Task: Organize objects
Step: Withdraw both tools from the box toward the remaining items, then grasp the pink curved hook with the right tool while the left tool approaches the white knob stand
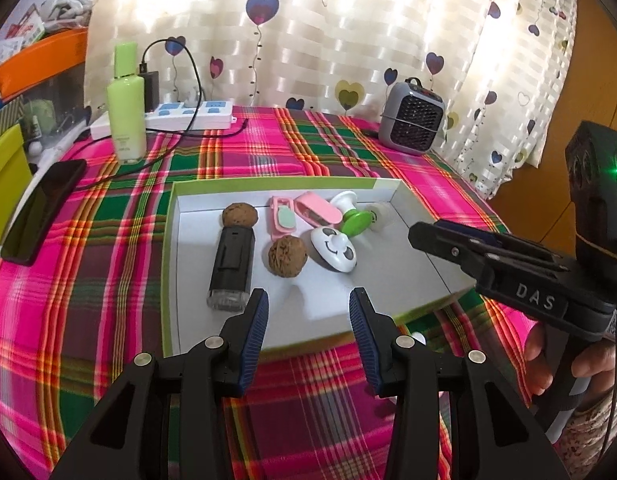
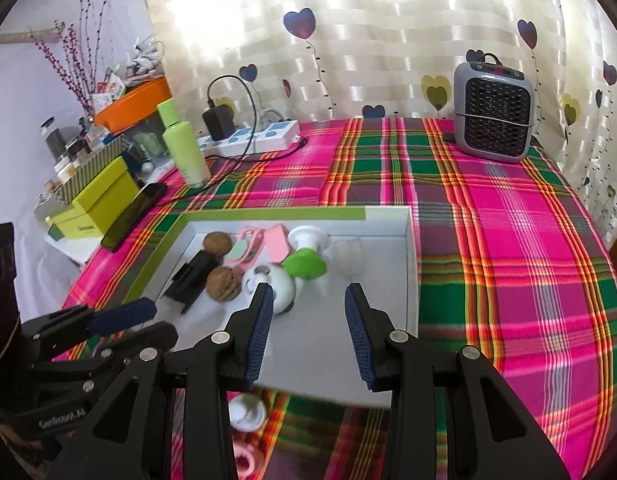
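We found the shallow box (image 1: 170,240) at frame centre on the plaid cloth (image 1: 88,280), holding two walnuts (image 1: 287,257), a black lighter (image 1: 231,268), pink clips (image 1: 282,220), a panda toy (image 1: 334,249) and a green-and-white spool (image 1: 354,220). The left gripper (image 1: 308,322) hovered at its near edge, jaws spread, empty. The right gripper (image 2: 308,322) hung likewise, released. A white cap (image 2: 247,412) lay outside, bottom centre.

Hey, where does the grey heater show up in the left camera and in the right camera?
Left wrist view: the grey heater stands upper right of centre, at the table's far edge before the curtain.
Right wrist view: heater in the upper right, larger, same far edge.
Shared landmark: the green-rimmed box lies nearer the cameras in both.
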### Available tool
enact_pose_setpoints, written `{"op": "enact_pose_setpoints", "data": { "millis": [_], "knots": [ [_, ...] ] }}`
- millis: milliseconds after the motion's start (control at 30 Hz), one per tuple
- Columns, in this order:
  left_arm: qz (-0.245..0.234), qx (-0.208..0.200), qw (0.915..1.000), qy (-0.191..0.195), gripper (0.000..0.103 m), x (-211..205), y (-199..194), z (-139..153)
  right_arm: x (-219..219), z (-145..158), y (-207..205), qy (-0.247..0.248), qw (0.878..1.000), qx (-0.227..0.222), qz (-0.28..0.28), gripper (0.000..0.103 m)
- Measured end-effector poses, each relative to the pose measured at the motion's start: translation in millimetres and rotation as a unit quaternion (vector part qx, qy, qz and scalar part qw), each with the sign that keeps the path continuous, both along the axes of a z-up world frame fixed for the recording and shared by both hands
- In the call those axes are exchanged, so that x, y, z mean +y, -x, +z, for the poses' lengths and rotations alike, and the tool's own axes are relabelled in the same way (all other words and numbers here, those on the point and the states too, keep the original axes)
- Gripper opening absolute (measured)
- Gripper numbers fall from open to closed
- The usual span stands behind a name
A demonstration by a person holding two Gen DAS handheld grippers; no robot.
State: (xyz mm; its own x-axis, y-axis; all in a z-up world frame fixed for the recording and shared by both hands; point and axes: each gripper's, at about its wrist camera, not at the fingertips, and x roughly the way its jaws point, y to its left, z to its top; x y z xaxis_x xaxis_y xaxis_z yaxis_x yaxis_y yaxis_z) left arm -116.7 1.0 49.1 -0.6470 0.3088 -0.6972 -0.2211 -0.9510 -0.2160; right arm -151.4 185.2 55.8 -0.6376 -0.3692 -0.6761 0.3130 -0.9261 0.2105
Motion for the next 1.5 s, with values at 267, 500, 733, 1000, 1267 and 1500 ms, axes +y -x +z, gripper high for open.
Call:
{"op": "enact_pose_setpoints", "data": {
  "millis": [267, 500, 733, 1000, 1267, 1500],
  "knots": [
    [-0.006, 0.003, 1.0000, -0.002, 0.041, -1.4, -20.4, 0.7, -2.1, -0.2, -28.9, -0.002, 1.000, 0.007, 0.019, 0.039],
    [-0.008, 0.000, 1.0000, -0.004, 0.041, -2.3, -33.7, -2.2, -4.2, -10.9, -50.9, 0.005, 0.999, -0.001, 0.042, 0.039],
    [-0.007, -0.005, 0.9999, -0.006, 0.041, -4.7, -43.6, -7.2, -4.8, -16.3, -64.9, 0.017, 0.998, -0.002, 0.059, 0.039],
    [0.000, -0.011, 0.9999, -0.006, 0.041, -10.1, -50.4, -12.2, -12.8, -31.4, -75.0, 0.024, 0.995, -0.025, 0.092, 0.039],
    [0.001, -0.015, 0.9999, -0.007, 0.041, -13.4, -52.6, -15.2, -17.6, -42.5, -80.1, 0.029, 0.989, -0.059, 0.132, 0.039],
    [0.006, -0.020, 0.9997, -0.009, 0.041, -17.6, -51.7, -18.6, -28.5, -44.1, -84.0, -0.006, 0.987, -0.052, 0.151, 0.039]
  ]
}}
